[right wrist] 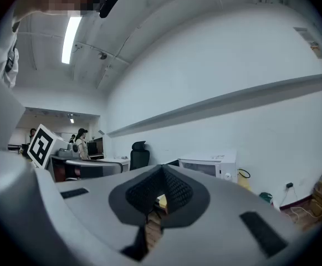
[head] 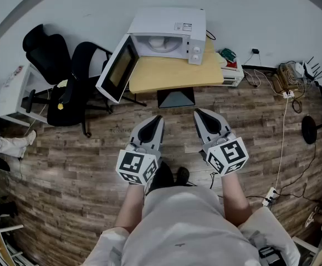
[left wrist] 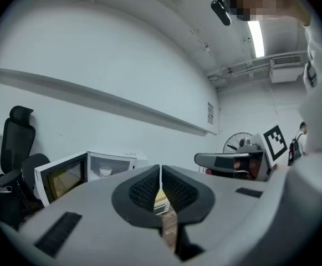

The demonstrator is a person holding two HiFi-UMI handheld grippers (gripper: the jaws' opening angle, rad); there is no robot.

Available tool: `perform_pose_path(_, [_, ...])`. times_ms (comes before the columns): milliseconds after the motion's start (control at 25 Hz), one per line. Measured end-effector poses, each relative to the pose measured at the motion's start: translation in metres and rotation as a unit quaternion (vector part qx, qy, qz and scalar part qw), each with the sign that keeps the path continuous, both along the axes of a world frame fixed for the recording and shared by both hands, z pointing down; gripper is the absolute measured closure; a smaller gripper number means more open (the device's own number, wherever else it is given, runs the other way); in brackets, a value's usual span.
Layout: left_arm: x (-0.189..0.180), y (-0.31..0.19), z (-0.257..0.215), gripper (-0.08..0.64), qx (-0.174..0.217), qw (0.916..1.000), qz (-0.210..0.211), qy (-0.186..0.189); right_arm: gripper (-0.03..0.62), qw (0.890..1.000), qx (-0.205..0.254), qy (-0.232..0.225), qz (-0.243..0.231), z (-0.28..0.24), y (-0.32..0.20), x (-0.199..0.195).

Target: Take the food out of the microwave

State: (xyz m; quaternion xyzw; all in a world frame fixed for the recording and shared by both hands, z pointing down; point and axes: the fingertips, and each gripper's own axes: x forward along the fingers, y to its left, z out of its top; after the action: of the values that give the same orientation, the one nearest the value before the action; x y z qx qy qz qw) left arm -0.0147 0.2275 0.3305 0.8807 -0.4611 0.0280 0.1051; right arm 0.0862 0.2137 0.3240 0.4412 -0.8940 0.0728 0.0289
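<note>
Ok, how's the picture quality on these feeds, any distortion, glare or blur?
Head view: heavy fisheye bowing the wall line, light even, microwave sharp. Left gripper view: dark round vignette, strip light blown out, fingers soft up close. Right gripper view: same vignette, strip light bright, microwave small but legible.

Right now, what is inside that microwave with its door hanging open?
A white bowl sits in the middle of the microwave cavity. What the bowl holds cannot be seen from here, since its rim covers the contents.
</note>
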Motion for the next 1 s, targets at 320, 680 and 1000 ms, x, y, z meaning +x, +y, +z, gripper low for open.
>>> perform_pose_path(320, [0.005, 0.012, 0.009, 0.546, -0.005, 1.0, 0.002, -0.002, 0.592, 1.0, 0.002, 0.005, -0.006, 0.007, 0.013, 0.002])
perform_pose_path(680, [0.005, 0.014, 0.013, 0.546, -0.011, 0.9999, -0.005, -0.009, 0.592, 1.0, 0.005, 0.004, -0.01, 0.008, 0.014, 0.0])
perform_pose_path(1000, [-0.005, -0.003, 0.017, 0.545, -0.012, 0.9999, -0.005, -0.011, 0.592, 1.0, 0.003, 0.007, -0.013, 0.012, -0.005, -0.011])
